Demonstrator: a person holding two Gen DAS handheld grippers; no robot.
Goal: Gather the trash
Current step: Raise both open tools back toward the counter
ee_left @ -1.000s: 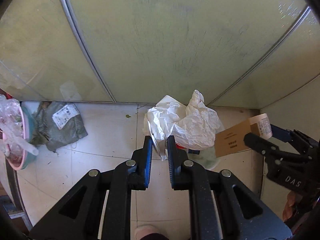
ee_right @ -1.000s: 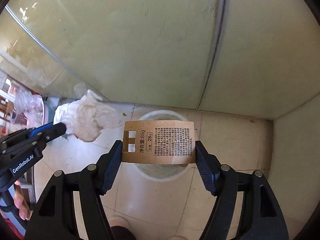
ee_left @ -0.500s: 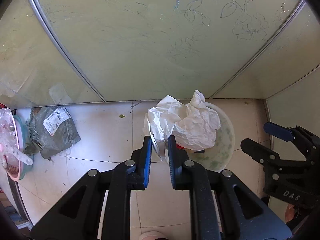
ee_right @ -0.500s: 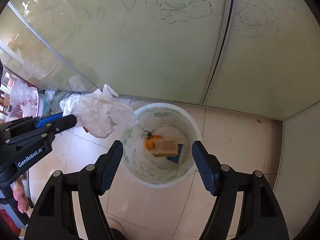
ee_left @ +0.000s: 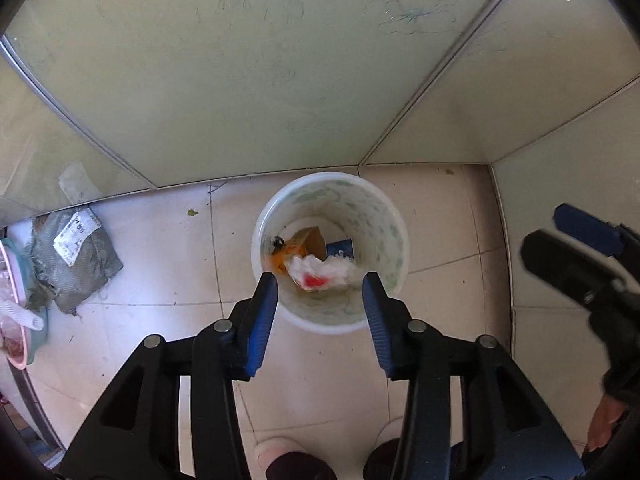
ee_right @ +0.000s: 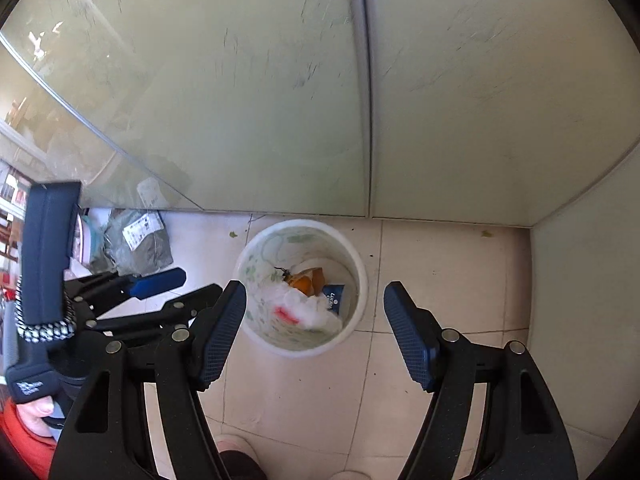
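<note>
A white round trash bin (ee_left: 394,240) stands on the tiled floor against the frosted glass wall; it also shows in the right wrist view (ee_right: 358,276). Inside it lie crumpled white paper with a red spot (ee_left: 322,272) (ee_right: 308,310), a brown cardboard packet (ee_left: 310,240) (ee_right: 314,276), something orange and a blue wrapper (ee_right: 334,296). My left gripper (ee_left: 320,284) is open and empty above the bin's near rim. My right gripper (ee_right: 314,294) is open and empty above the bin, to the right of the left one.
A grey bag with a white label (ee_left: 74,256) (ee_right: 140,240) lies on the floor at the left. A pink basin (ee_left: 14,312) stands at the far left edge. Frosted glass panels (ee_left: 280,80) close off the back, and a wall (ee_left: 580,200) stands at the right.
My right gripper opened and the cardboard packet dropped into the bin. Then my left gripper opened and the crumpled white paper fell into the bin too.
</note>
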